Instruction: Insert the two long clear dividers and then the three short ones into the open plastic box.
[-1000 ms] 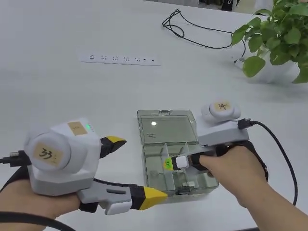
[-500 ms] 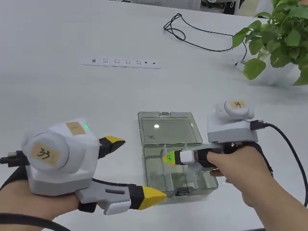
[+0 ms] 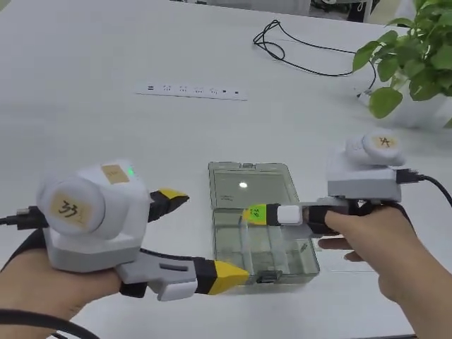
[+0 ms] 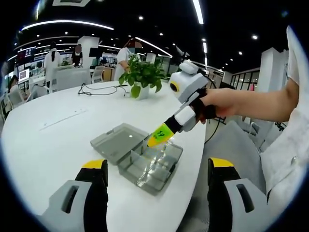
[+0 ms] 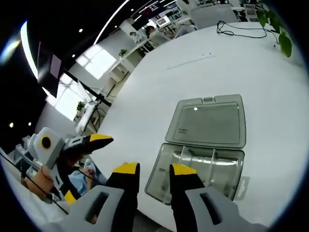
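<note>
Evidently little is left to seat. In the head view the right gripper (image 3: pixel 256 213) hovers over the open plastic box (image 3: pixel 285 271), its tip above the tray near the hinge, probably to check or press a part. The left gripper (image 3: pixel 200 235) hangs just beside the tray, jaws spread wide and empty, well placed to steady it.

From the left gripper view, clear dividers (image 4: pixel 155 166) stand inside the tray, their count too faint to tell.

Through the right gripper view, its own jaws sit near together with a slim gap, nothing visible between them, pointing at the tray's outer edge.
</note>
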A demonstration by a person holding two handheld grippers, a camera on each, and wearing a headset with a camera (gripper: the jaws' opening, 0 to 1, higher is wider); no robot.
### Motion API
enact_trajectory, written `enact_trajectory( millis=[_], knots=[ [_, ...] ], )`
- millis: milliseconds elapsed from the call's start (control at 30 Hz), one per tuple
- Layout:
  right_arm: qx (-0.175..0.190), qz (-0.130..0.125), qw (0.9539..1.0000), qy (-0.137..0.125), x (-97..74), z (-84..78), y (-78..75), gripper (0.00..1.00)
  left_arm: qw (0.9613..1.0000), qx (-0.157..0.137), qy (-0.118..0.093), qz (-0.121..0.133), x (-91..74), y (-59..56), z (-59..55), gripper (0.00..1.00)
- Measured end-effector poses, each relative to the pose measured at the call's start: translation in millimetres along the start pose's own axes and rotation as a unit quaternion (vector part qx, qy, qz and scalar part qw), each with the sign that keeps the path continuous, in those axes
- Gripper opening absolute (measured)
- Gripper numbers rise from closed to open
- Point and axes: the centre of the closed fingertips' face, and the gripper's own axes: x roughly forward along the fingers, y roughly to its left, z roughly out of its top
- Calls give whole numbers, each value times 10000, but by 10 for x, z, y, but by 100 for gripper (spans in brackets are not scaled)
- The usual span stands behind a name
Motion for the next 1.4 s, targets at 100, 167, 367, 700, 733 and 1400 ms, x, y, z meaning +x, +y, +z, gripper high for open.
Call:
enact_trajectory(
  millis=[100,167,367,700,733,1400],
  knots=[
    [-87,168,9998,-27,-93,23,55,28,9999,-40,-24,104,-2,-28,46,86],
    [-134,282,9995,-52,-154,42,90,28,9998,-84,-50,157,0,-42,70,86],
    [-363,589,9976,-61,-338,38,256,35,9993,-154,-97,327,17,-108,131,86],
    [-658,1183,9904,-265,-670,172,349,42,9976,-286,-255,576,3,-197,221,87],
    [-674,1200,9902,-228,-701,170,309,44,9974,-296,-270,597,2,-198,223,87],
    [-3140,1020,9404,819,-1052,-108,-280,51,9957,-384,-384,745,-78,-201,172,95]
  ],
)
